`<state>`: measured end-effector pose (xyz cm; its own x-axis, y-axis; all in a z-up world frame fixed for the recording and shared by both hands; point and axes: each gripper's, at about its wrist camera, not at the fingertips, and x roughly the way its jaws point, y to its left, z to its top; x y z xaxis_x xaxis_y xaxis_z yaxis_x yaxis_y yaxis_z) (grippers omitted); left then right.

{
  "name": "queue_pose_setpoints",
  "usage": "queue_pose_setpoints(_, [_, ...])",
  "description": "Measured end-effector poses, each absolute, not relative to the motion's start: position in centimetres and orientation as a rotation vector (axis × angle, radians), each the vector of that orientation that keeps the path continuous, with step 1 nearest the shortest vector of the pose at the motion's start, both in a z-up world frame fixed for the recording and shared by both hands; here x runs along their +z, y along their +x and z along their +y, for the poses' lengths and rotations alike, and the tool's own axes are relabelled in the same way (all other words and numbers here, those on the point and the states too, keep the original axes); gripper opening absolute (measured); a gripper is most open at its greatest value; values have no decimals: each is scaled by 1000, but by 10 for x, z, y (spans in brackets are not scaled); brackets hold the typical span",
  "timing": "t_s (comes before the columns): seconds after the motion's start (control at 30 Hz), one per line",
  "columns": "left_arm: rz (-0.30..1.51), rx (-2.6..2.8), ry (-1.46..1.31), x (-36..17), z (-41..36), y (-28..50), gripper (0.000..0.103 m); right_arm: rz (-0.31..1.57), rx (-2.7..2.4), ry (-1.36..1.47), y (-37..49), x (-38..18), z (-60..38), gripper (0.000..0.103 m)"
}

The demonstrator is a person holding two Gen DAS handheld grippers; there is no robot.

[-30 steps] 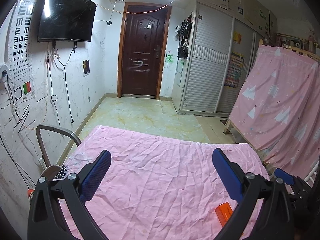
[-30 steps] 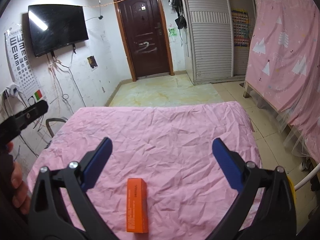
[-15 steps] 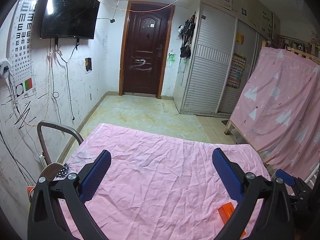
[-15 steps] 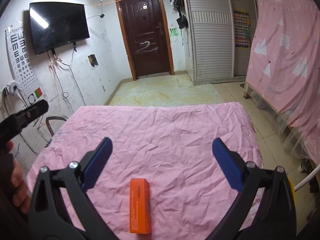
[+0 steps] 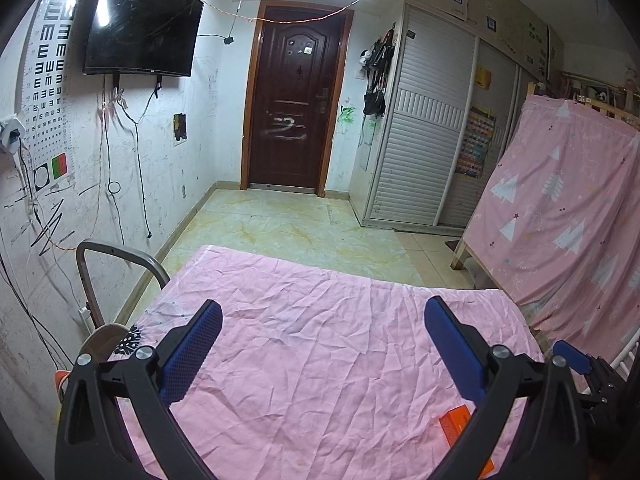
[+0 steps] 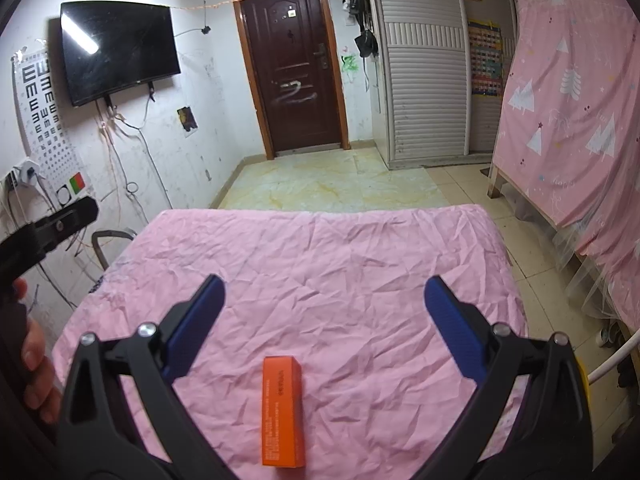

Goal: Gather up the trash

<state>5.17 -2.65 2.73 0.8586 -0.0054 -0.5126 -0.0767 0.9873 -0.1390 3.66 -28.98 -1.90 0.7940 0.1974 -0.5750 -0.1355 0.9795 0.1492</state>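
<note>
Holding your right gripper (image 6: 322,312) spread wide and empty, you have the orange box (image 6: 282,412) at 6 o'clock on the pink-covered table (image 6: 360,264), untouched. Your left gripper (image 5: 322,340) gapes too; nothing collected yet.

Orange carton (image 6: 282,411) flat on pink sheet (image 6: 320,264)

I am looking over a wrinkled pink sheet (image 6: 320,264) covering the table. A dark television (image 5: 140,24) is hanging on the white wall beside an eye chart (image 5: 50,80). A brown door (image 6: 290,56) is standing shut at the far end, and a pink curtain (image 6: 572,112) is draping the bunk frame.
</note>
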Motion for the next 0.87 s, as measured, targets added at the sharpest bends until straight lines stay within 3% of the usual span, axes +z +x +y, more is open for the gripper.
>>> queue_pose_setpoints(0.87, [541, 36, -162, 23, -25, 48, 92, 630, 179, 99, 37, -19, -287, 96])
